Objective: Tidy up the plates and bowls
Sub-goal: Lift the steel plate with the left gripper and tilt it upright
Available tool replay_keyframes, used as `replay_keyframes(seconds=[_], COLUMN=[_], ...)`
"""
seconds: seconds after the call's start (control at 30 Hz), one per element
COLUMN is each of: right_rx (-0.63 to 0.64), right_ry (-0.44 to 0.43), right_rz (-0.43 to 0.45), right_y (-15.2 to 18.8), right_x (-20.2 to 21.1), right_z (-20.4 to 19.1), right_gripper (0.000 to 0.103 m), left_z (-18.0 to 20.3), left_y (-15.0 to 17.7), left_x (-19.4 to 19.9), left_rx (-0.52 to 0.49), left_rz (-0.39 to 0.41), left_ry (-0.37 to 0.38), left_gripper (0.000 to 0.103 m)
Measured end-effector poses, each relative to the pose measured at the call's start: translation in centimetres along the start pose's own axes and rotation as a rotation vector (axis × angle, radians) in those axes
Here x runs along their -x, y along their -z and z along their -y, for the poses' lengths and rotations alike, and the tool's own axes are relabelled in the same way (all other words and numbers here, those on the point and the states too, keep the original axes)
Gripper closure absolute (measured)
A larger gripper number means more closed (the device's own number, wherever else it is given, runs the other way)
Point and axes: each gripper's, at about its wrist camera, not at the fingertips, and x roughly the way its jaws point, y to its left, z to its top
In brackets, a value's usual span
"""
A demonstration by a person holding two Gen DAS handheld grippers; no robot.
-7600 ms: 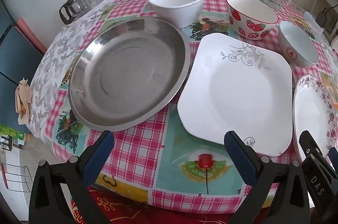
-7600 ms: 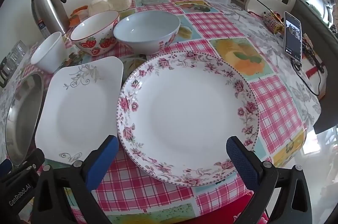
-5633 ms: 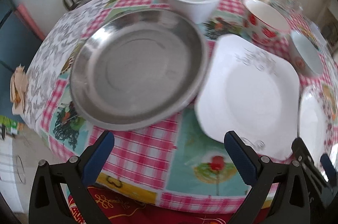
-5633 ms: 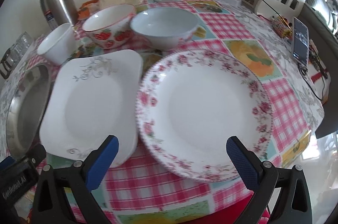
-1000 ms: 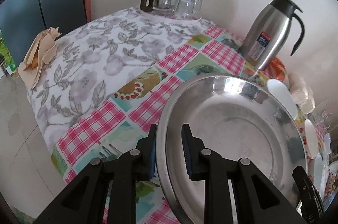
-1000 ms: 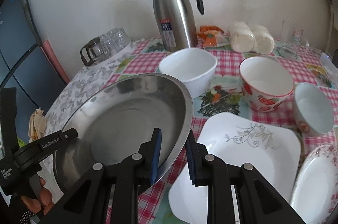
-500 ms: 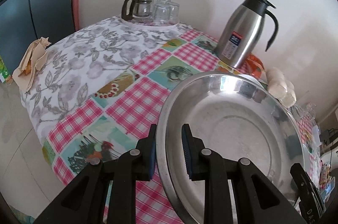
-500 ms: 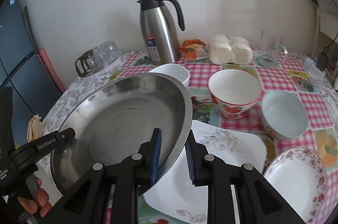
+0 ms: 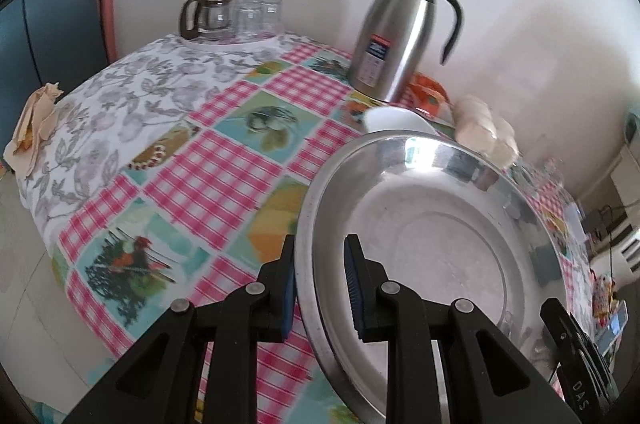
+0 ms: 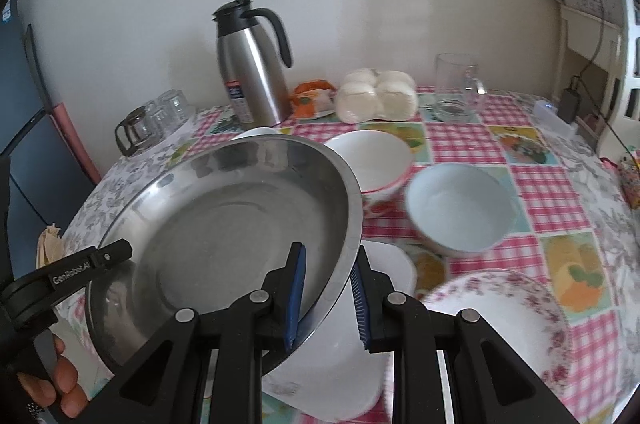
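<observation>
Both my tongs pinch the rim of the steel plate [image 9: 432, 248], one on each side. Left tongs [image 9: 322, 288]: pads clamped over the near left edge, one pad under the rim, one inside the dish. Right tongs [image 10: 326, 300]: pads closed on the opposite, right edge of the same steel plate [image 10: 224, 224].

Plate is off the bench [image 9: 208, 176], tilted, its right edge riding higher than its left in the right wrist view. It spans the gap between my two hands, so its working axis runs left to right, from one pinch to the other.

Relation that matters: the square white plate [image 10: 360, 356] lies directly below and just right of the right tongs, partly under the raised steel rim. The floral plate [image 10: 500, 336] sits further right, beside it. My right hand is the nearer one to both.

Behind: strawberry bowl [image 10: 376, 160], pale blue bowl [image 10: 460, 208], and a white bowl [image 9: 396, 122] peeking over the steel rim. Thermos [image 10: 252, 64] stands at the back.

Judgement: stacking means carrying the steel plate rightward and levelling it first; a tilted descent risks the low edge striking ceramic.
</observation>
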Motion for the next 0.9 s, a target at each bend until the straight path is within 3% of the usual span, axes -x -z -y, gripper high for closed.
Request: replay_keyframes(seconds=[0.43,0.67,0.9], right_rx=[-0.08,-0.102,-0.084], right_ry=[0.056,0.067,0.076], right_rz=[0.031,0.022,-0.029], right_y=[1.2,1.5,2.0], right_x=[3.0,3.1,1.8], right_z=[6.0,6.9,6.5], right_gripper=[0.079,0.078,0.077], left_z=[5.2,5.9,5.4], left_y=[2.5,2.9,3.2], left_x=[1.1,0.7,-0.9], left_rx=[-0.102,-0.129,-0.116], left_rz=[-0.022,-0.042,-0.116], left_ry=[0.068,0.065,0.04], left_gripper=[0.08,0.08,0.08])
